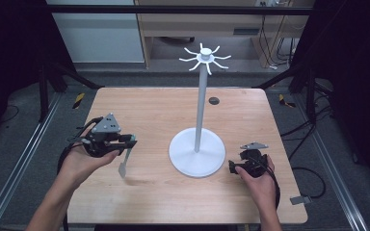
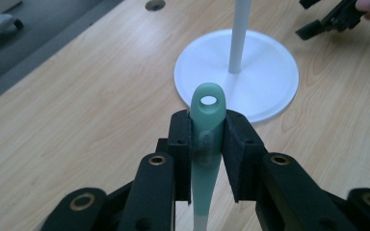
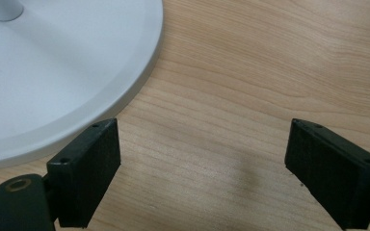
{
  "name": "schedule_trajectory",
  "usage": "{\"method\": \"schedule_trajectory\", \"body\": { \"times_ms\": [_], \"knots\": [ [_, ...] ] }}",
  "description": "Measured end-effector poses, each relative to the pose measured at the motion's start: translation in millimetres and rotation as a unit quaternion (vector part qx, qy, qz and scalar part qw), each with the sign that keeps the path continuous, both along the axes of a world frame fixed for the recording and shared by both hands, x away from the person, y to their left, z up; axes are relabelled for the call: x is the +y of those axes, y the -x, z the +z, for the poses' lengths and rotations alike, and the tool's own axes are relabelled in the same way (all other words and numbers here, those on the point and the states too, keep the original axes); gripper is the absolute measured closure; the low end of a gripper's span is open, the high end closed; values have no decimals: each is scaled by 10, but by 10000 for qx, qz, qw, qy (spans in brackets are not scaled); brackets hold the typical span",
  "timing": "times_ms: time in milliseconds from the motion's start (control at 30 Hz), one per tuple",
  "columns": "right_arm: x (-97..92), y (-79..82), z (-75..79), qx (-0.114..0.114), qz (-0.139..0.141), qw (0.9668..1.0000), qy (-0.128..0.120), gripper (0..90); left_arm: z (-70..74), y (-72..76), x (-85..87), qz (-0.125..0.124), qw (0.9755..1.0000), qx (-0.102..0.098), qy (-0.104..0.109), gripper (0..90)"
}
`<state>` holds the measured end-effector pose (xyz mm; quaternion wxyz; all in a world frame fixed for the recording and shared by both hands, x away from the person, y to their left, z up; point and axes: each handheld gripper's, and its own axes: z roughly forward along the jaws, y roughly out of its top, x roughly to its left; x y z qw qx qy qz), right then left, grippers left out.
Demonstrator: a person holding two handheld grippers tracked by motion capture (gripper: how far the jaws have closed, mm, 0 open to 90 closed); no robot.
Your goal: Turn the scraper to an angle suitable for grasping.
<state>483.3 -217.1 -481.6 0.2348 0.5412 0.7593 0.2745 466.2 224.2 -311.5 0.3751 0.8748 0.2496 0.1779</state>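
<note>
Our left gripper (image 2: pixel 207 144) clamps the mint-green handle of a utensil (image 2: pixel 206 139) hanging above the wooden table (image 1: pixel 144 110) at nine o'clock from the white hook stand (image 1: pixel 197 154), while our right gripper (image 3: pixel 202 168), jaws wide apart, sits at three o'clock.

Two hand-held black tongs, bare forearms

The left tongs (image 1: pixel 125 140) and right tongs (image 1: pixel 235 166) have matte black linkages with brass-coloured pivot bushings, flat rectangular pads (image 3: pixel 89 166) with small screw holes, grey three-cornered top plates and trailing black cables; no sleeves reach the forearms.
</note>
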Motion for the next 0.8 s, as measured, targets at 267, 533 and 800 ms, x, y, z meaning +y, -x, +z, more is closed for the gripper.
{"method": "schedule_trajectory", "body": {
  "times_ms": [267, 533, 800],
  "knots": [
    [-13, 5, 24, -108, -35, 9999, -74, 115, 244, -27, -82, -55, 9995, -253, 163, 742],
    [-28, 7, 32, -157, -104, 9998, -98, 99, 401, -61, -229, -157, 9990, -354, 232, 742],
    [-20, 9, 31, -153, -51, 9998, -65, 100, 598, -49, -340, -171, 9977, -552, 343, 742]
  ]
}}
